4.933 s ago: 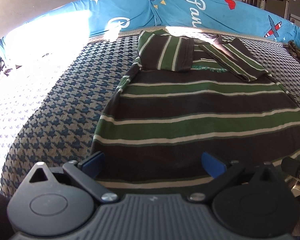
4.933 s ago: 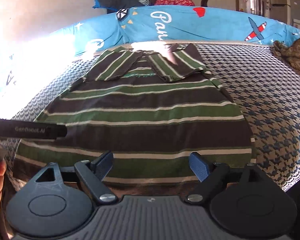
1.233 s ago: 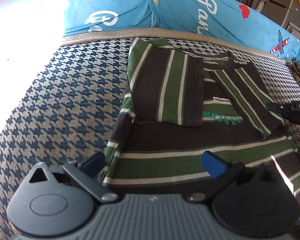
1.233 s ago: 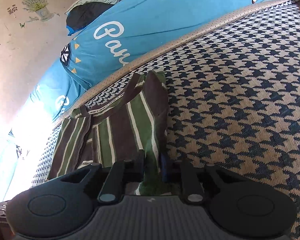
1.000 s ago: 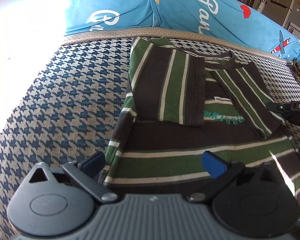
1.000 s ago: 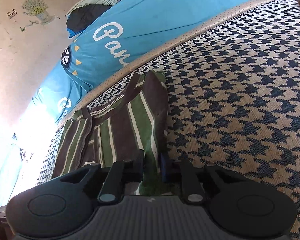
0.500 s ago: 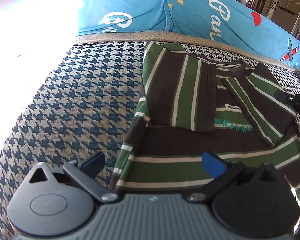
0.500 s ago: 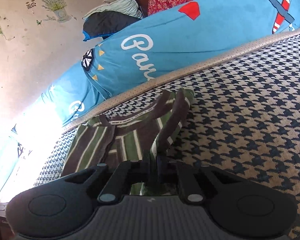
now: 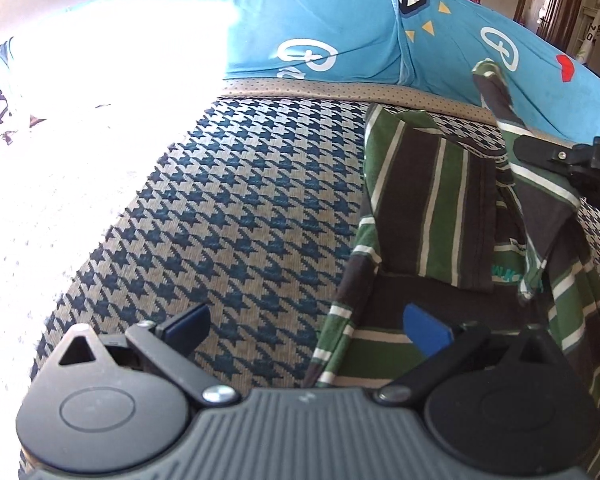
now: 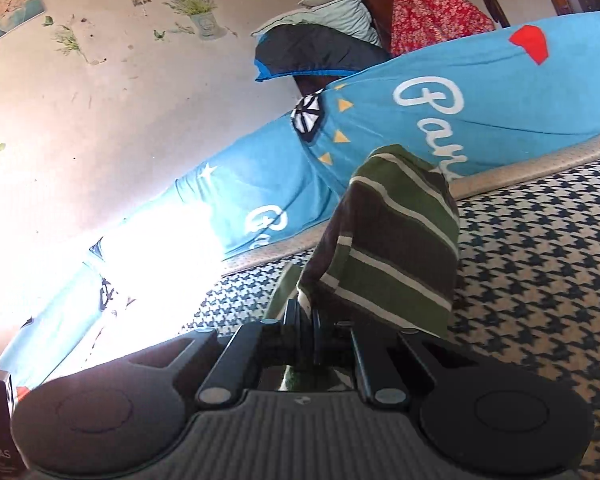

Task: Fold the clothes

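Right gripper (image 10: 306, 320) clenched on lifted striped shirt (image 9: 432, 208) sleeve; left gripper (image 9: 304, 320) released, angled down

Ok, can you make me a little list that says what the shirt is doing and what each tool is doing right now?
shirt: striped shirt, green, dark brown and white, lying on the houndstooth cover
left sleeve: folded in flat over the chest
right side: pinched and lifted off the cover
right tool: shut on the shirt's fabric
left tool: open, holding nothing, over the shirt's left edge
behind: blue cushion with white writing
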Demonstrator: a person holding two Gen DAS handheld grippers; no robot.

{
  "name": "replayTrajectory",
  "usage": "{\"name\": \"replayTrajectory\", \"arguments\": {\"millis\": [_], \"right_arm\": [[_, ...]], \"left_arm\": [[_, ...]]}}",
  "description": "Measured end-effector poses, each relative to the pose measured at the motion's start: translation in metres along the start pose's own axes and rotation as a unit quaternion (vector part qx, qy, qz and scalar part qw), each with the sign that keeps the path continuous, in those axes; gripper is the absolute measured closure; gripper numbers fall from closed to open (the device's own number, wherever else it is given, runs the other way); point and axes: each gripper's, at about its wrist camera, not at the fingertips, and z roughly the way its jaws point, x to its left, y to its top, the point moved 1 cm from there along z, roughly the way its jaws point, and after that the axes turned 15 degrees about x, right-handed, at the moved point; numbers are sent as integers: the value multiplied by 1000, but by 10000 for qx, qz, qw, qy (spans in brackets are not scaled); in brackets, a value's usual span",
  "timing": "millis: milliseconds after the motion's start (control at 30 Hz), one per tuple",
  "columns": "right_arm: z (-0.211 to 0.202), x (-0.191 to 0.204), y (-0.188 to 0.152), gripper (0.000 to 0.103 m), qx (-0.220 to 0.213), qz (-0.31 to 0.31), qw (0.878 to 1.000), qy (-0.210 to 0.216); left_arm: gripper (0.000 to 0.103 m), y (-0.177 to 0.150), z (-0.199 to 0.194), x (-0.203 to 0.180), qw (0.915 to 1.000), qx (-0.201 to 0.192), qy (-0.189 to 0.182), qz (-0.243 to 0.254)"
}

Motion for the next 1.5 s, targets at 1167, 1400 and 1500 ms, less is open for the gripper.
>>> {"name": "replayTrajectory", "arguments": {"millis": [1167,1400,1500], "right_arm": [[129,55,5,79,376,-643,9953,-622],[144,61,12,73,159,-928,9888,-1162],[155,60,14,73,242,-1054,9844,-1391]], "left_arm": [[0,-2,-2,48,9982,386,-217,-407],[0,-1,2,50,9975,462,-280,-458],[0,-1,3,50,9973,484,-305,-465]]}}
